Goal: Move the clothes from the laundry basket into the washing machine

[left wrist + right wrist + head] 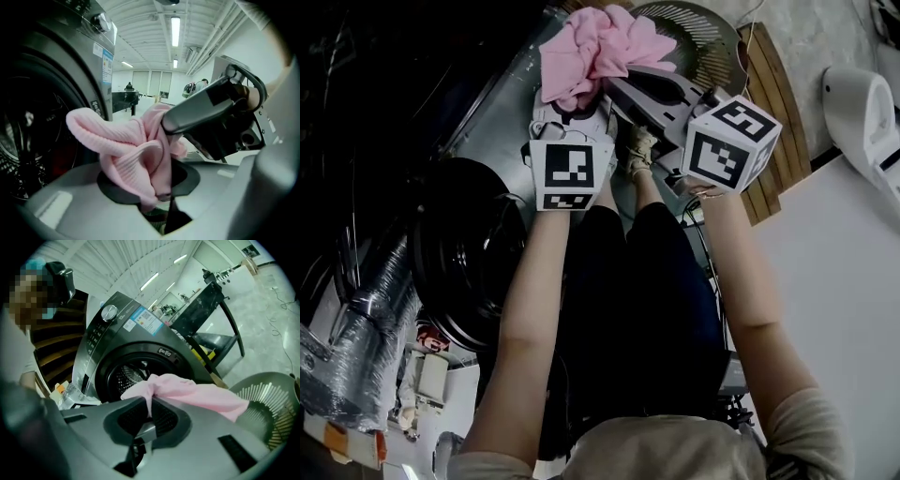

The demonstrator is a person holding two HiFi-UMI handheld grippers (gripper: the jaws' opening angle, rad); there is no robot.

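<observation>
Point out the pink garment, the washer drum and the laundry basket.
pink garment [600, 47], head view, bunched middle
washer drum [125, 377], right gripper view, perforated wall
laundry basket [262, 399], right gripper view, slatted wall

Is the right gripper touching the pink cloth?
Touching. In its own view, the right gripper is shut on a fold of the pink cloth.

washer mouth open, prob. clear, door swung aside, basket nearby

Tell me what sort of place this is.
Probably a large workshop or lab hall with a laundry setup, not a home: a front-loading washing machine stands on a bare concrete floor, under strip lights and exposed pipes.
</observation>
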